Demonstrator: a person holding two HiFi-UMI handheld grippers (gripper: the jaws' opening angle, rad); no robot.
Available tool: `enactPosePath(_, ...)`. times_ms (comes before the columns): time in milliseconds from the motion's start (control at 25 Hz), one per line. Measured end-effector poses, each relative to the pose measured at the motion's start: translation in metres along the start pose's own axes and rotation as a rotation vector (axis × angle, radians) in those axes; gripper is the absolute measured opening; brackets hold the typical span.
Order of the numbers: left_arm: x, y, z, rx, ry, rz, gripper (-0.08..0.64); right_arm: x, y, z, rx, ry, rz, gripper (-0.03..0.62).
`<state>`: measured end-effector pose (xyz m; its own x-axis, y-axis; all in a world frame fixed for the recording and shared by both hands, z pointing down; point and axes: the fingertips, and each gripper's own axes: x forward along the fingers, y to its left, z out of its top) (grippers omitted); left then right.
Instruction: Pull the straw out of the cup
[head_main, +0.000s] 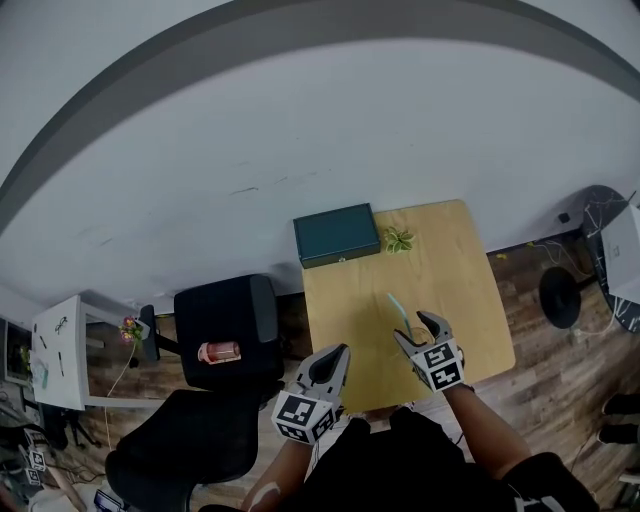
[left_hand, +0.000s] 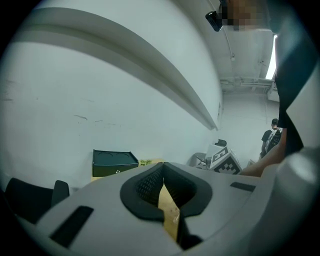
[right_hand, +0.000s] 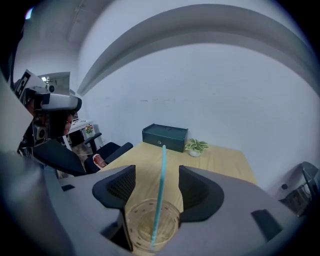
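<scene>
Head view: both grippers hover over the near edge of the light wooden table (head_main: 450, 250). A thin teal straw (head_main: 398, 308) rises just ahead of the right gripper (head_main: 418, 332). The left gripper (head_main: 335, 360) hangs beside it, apart, and the cup is hidden here.

Left gripper view: the left gripper (left_hand: 162, 170) has its pads pressed together at the tips, pinching nothing.

Right gripper view: the right gripper (right_hand: 156, 171) has a clear plastic cup (right_hand: 137, 222) deep between its jaws, which appear to press on its sides. The straw (right_hand: 162, 175) stands inside the cup. By my reading the cup is steadied, but the straw is ungrasped and the pull itself is all left to do.
</scene>
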<state>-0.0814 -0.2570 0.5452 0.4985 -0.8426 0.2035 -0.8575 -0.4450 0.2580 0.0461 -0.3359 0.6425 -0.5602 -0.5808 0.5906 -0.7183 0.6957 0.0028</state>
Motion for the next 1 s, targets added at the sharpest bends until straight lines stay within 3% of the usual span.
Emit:
enactPosePath(280, -0.011, 0.015, 0.0, -0.03, -0.023, 0.057, 0.018, 0.015, -0.003, -0.014, 0.013, 0.062, -0.005, 0.209)
enactPosePath(560, -0.009, 0.02, -0.002, -0.041, -0.016, 0.063, 0.018, 0.02, -0.002, -0.021, 0.008, 0.091, -0.01, 0.148)
enactPosePath(1000, -0.007, 0.03, -0.001, -0.044, -0.015, 0.074, 0.018, 0.022, -0.003, -0.032, -0.001, 0.128, -0.019, 0.087)
